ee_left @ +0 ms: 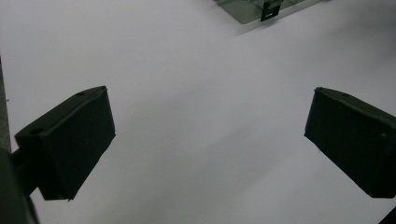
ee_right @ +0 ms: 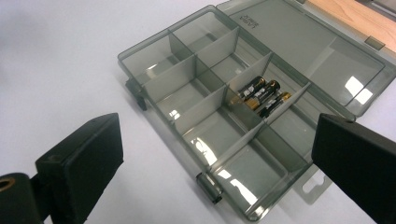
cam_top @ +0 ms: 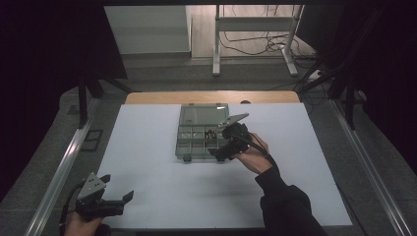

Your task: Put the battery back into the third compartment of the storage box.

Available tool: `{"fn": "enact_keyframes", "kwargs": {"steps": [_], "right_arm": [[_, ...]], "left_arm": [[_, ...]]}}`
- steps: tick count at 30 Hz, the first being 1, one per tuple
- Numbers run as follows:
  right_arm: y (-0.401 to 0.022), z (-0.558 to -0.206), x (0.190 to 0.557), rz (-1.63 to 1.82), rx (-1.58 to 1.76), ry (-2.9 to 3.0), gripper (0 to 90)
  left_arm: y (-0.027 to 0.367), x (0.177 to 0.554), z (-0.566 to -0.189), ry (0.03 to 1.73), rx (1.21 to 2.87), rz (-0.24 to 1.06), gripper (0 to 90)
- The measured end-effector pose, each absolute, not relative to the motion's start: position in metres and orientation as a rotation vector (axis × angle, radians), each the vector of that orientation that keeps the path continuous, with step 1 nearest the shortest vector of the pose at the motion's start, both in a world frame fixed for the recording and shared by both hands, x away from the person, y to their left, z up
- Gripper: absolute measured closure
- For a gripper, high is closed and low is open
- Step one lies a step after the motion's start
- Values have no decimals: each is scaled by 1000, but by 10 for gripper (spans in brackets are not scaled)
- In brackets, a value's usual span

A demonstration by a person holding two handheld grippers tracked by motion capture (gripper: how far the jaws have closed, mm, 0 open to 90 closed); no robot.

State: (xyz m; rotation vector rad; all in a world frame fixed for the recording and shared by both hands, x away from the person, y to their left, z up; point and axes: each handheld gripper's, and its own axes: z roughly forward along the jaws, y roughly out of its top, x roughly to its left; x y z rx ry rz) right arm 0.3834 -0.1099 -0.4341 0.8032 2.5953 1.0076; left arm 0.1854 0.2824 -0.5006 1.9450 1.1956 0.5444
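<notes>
A smoky grey translucent plastic organiser box (ee_right: 219, 116), divided into small compartments, is laid open on the white table surface (cam_top: 162, 196), with its clear hinged lid (ee_right: 308, 51) folded flat on the far side. Three black-and-gold cylindrical batteries (ee_right: 261, 93) are seen lying side by side in one compartment of the far row, next to the lid hinge; the other compartments are seen bare. The right gripper (cam_top: 222, 147) is held just above the near right corner of the box, its jaws spread wide with nothing clasped between them. The left gripper (cam_top: 120, 201) is held well apart from the box, at the near left edge of the table, its jaws likewise wide apart and holding nothing.
</notes>
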Motion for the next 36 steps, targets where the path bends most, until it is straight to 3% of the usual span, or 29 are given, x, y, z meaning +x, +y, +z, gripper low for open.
{"fn": "enact_keyframes", "kwargs": {"steps": [28, 36], "right_arm": [[-149, -443, 331, 1017, 780, 2502, 37], [-165, -446, 318, 980, 843, 2496, 2]], "left_arm": [[283, 185, -500, 1197, 1941, 547, 20], [282, 185, -500, 1196, 1942, 549, 21]]}}
